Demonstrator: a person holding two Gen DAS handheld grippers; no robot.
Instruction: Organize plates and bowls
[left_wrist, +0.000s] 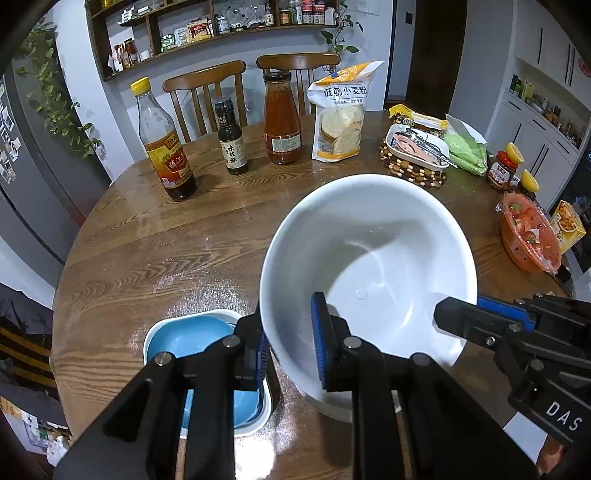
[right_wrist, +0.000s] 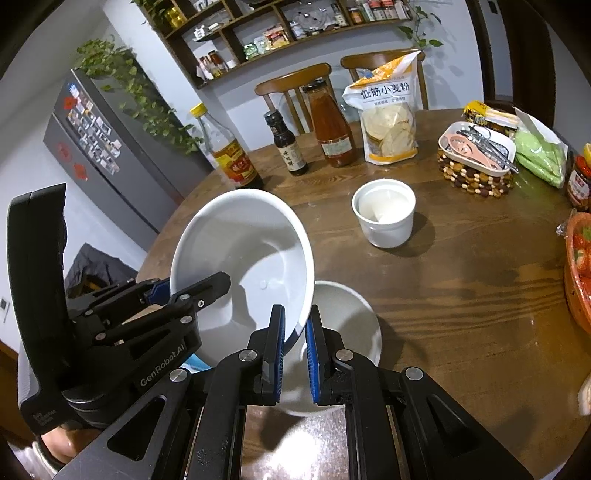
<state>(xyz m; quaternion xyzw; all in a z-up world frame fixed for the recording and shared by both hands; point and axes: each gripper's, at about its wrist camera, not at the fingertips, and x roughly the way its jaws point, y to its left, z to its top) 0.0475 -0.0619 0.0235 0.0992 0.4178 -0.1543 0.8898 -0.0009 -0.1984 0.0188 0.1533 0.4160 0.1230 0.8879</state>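
A large white bowl (left_wrist: 369, 258) hangs tilted over the round wooden table (left_wrist: 147, 240), held by both grippers. My left gripper (left_wrist: 290, 332) is shut on the bowl's near left rim, one blue pad inside and one outside. My right gripper (right_wrist: 296, 321) is shut on the opposite rim of the same bowl (right_wrist: 240, 251). Each gripper shows in the other's view: the right one (left_wrist: 458, 314) and the left one (right_wrist: 192, 291). Under the bowl sits a shallow pale bowl (right_wrist: 351, 317). A blue dish (left_wrist: 184, 339) rests inside a white square dish at the near left. A small white cup (right_wrist: 384, 214) stands mid-table.
Along the far side stand a vinegar bottle (left_wrist: 166, 147), a dark sauce bottle (left_wrist: 231, 140), a red sauce bottle (left_wrist: 280, 118) and a flour bag (left_wrist: 341, 114). To the right are a white utensil tray on a beaded mat (left_wrist: 415, 151), a green bag, jars and an orange strawberry basket (left_wrist: 528, 236).
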